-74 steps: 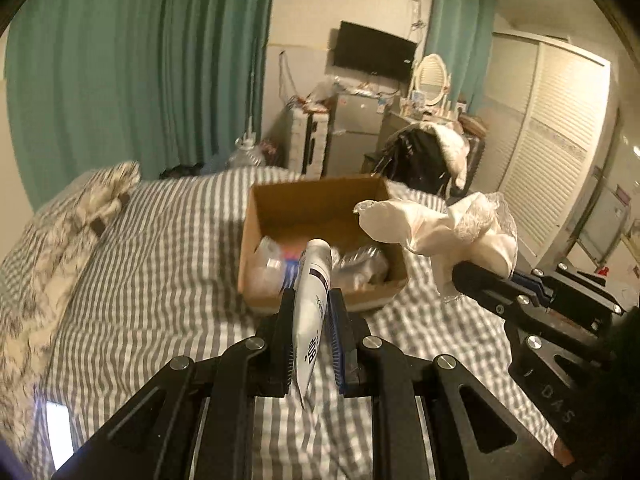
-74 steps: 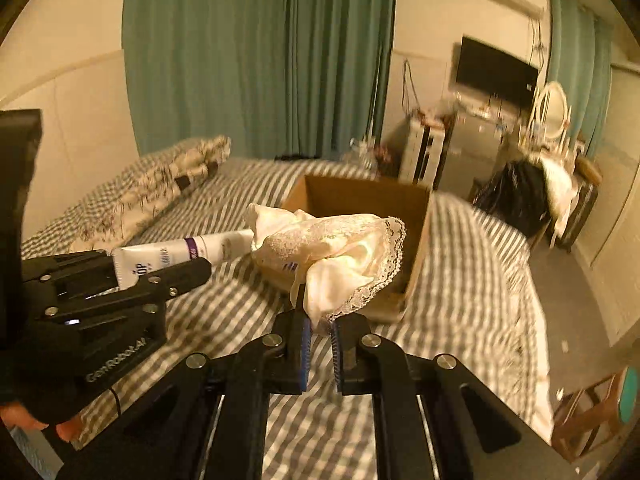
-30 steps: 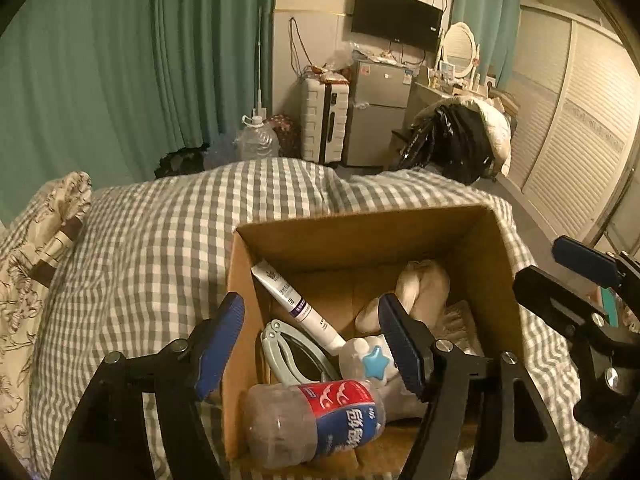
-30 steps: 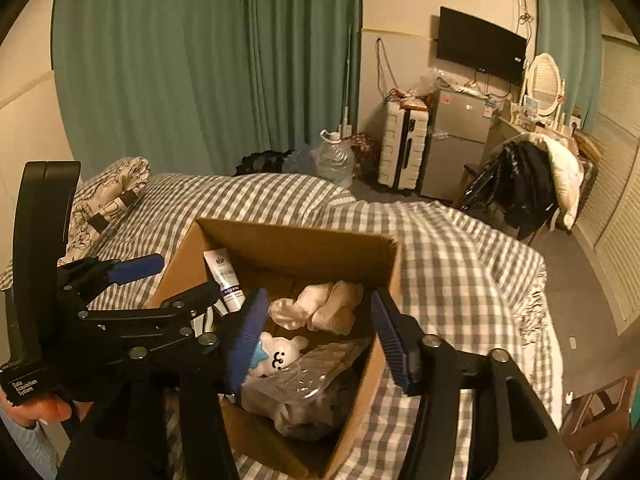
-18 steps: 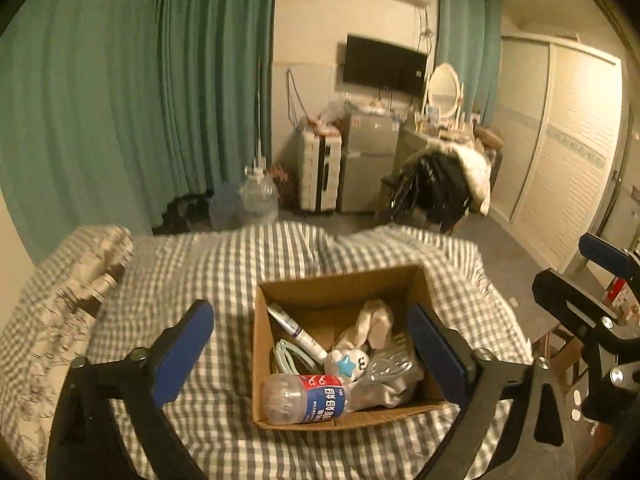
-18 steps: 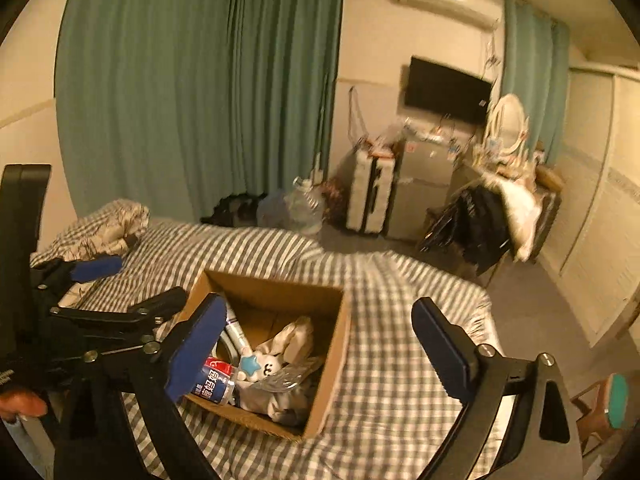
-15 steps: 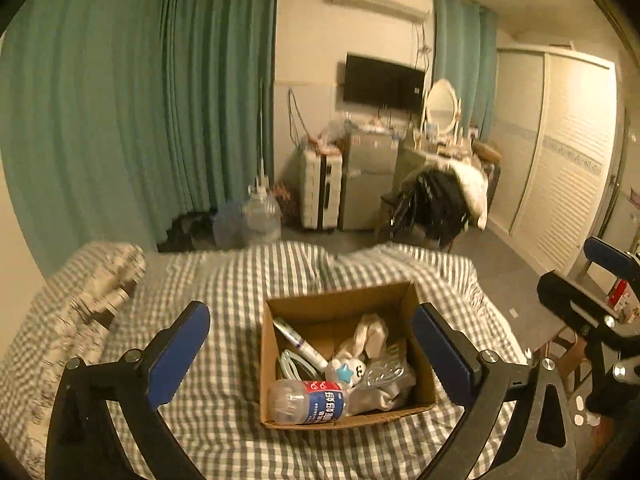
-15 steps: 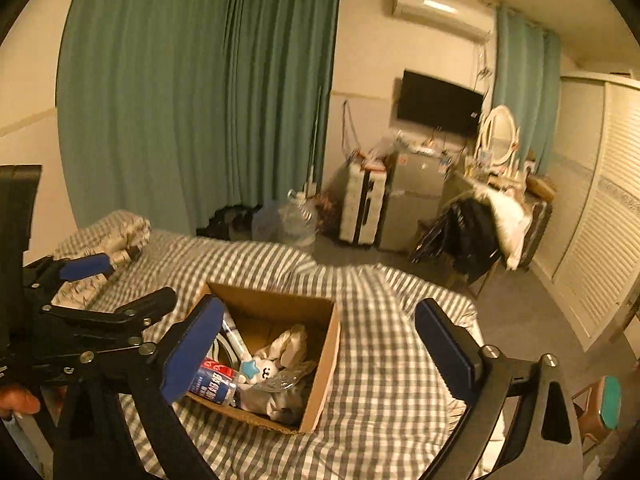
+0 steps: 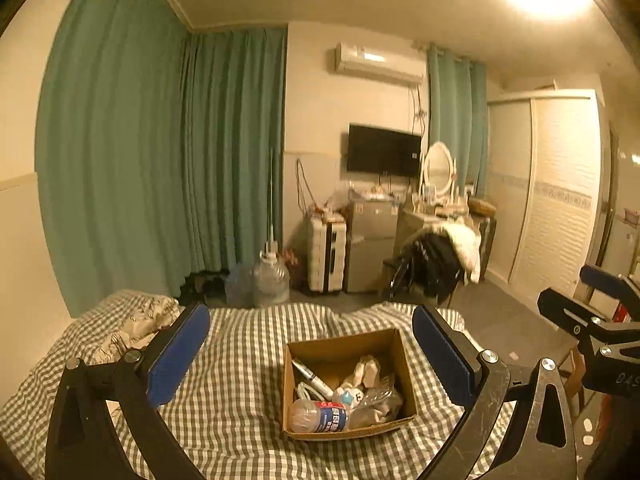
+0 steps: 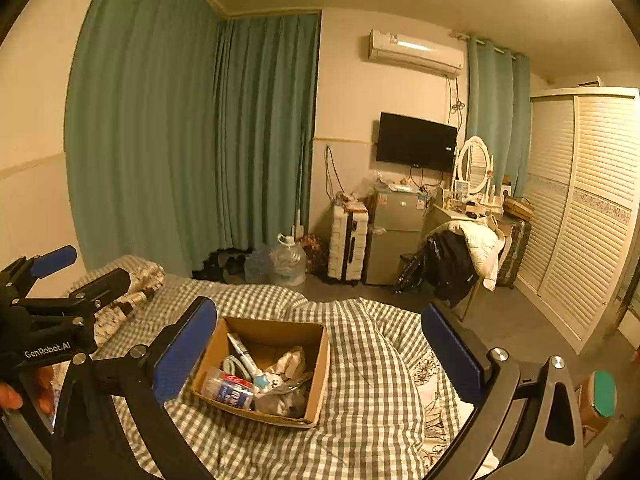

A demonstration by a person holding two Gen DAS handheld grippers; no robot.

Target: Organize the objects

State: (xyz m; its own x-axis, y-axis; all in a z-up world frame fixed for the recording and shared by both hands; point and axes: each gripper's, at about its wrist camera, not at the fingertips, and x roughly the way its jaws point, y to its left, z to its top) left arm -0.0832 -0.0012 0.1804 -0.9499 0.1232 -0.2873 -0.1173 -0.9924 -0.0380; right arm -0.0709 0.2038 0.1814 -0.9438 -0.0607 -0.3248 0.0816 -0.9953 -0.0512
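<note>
A cardboard box [image 9: 346, 346] stands on the checked bed [image 9: 240, 364]. In it lie a plastic bottle [image 9: 320, 420], a white tube [image 9: 311, 376], a cream cloth [image 9: 366, 368] and a small plush with a blue star [image 9: 349, 396]. The box also shows in the right wrist view [image 10: 276, 330]. My left gripper [image 9: 310, 354] is wide open and empty, well above and behind the box. My right gripper [image 10: 320, 352] is wide open and empty, also held back from the box. The right gripper shows in the left wrist view [image 9: 592, 320]; the left gripper shows in the right wrist view [image 10: 52, 300].
A patterned pillow [image 9: 132, 322] lies at the bed's left. Beyond the bed are a water jug [image 9: 270, 284], a white suitcase [image 9: 328, 254], a small fridge [image 9: 370, 248], a chair with clothes [image 9: 436, 264], a wardrobe [image 9: 560, 196] and green curtains [image 9: 160, 168].
Both grippers let go of the tube and the cloth into the box, opened wide, and pulled up and back. The box now looks smaller and farther away.
</note>
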